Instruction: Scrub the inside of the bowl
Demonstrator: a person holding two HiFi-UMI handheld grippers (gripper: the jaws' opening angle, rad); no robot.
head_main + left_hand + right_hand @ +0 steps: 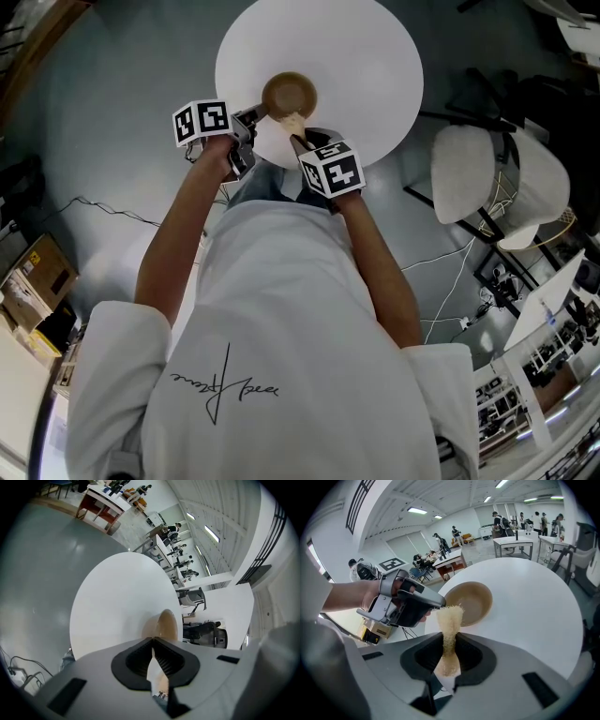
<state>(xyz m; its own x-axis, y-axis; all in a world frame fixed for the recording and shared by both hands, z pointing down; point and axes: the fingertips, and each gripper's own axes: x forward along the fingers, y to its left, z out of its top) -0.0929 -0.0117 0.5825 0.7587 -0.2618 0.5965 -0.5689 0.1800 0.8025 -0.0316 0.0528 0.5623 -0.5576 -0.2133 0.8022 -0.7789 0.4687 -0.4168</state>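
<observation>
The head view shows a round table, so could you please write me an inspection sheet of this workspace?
Surface: round white table, only the bowl on it.
Job's things: brown bowl near the table's near edge; pale scrubber at its rim.
Clutter: nothing seen.
Grippers: left claw shut on the bowl's rim; right claw shut on the scrubber.
Cables: loose cables on the floor.
Surroundings: white chairs, cardboard box.
</observation>
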